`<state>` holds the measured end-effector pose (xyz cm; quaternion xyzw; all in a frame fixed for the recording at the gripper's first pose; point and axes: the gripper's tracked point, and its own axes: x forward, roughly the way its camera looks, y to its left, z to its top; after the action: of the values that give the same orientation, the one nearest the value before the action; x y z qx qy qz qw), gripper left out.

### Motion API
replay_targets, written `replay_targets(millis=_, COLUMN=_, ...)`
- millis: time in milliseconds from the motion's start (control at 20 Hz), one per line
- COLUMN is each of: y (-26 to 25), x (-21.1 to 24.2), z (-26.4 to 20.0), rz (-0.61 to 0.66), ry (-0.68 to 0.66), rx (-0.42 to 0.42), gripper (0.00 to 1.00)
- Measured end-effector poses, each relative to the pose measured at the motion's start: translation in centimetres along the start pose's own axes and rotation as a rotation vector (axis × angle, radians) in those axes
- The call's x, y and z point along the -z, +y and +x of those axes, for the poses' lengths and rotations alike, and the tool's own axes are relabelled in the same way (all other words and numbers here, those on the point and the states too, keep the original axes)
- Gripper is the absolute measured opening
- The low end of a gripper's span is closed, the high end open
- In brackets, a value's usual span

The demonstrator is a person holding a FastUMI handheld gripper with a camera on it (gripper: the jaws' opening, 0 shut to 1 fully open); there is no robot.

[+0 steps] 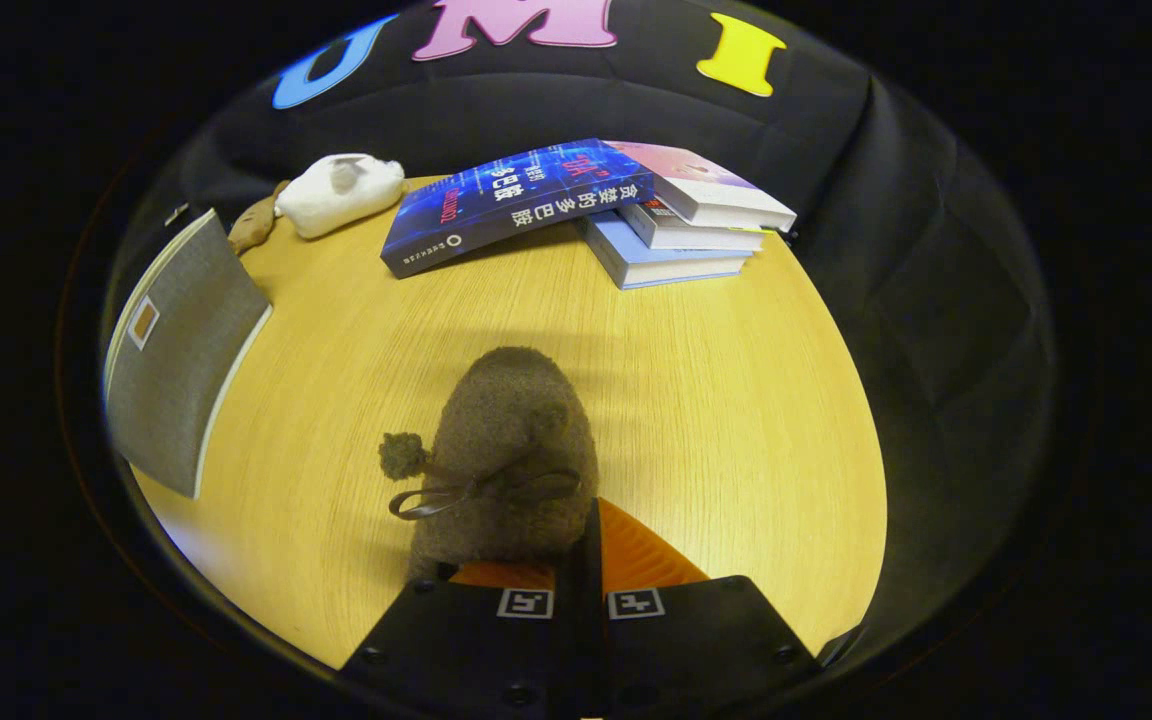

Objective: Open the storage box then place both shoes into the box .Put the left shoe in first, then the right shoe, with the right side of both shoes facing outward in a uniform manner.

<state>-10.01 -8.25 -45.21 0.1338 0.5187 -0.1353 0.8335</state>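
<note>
Gripper (581,545): orange fingers pressed together, apparently pinching the back rim of a brown fuzzy slipper-shoe (511,450) on the light wooden table (736,400); grey fabric storage box (181,345) far left.

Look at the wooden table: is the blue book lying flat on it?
No. The blue book rests tilted, one end propped on the stack of books, the other on the table.

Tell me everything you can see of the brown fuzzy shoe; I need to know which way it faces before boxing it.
The brown fuzzy shoe looks like a soft plush slipper, rounded at its far end, with a thin brown ribbon bow across it and a small pompom on one side. It rests on the wooden table, just ahead of the gripper, whose orange fingers appear closed at its near edge. Whether both press on it cannot be told.
</note>
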Motion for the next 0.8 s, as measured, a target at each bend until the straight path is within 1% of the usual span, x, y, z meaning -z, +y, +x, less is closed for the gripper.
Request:
replay_targets(millis=250, y=0.0, x=-1.5, z=-2.6, rz=0.066, ry=-0.045, rx=-0.001, gripper=0.05)
replay_targets(millis=450, y=1.4, x=-4.5, z=-5.5, rz=0.077, ry=-0.109, rx=-0.015, gripper=0.05)
replay_targets(millis=600, y=3.3, x=-7.1, z=-8.0, rz=0.085, ry=-0.146, rx=-0.021, gripper=0.05)
replay_targets(millis=800, y=7.5, x=-11.1, z=-11.6, rz=0.099, ry=-0.204, rx=-0.054, gripper=0.05)
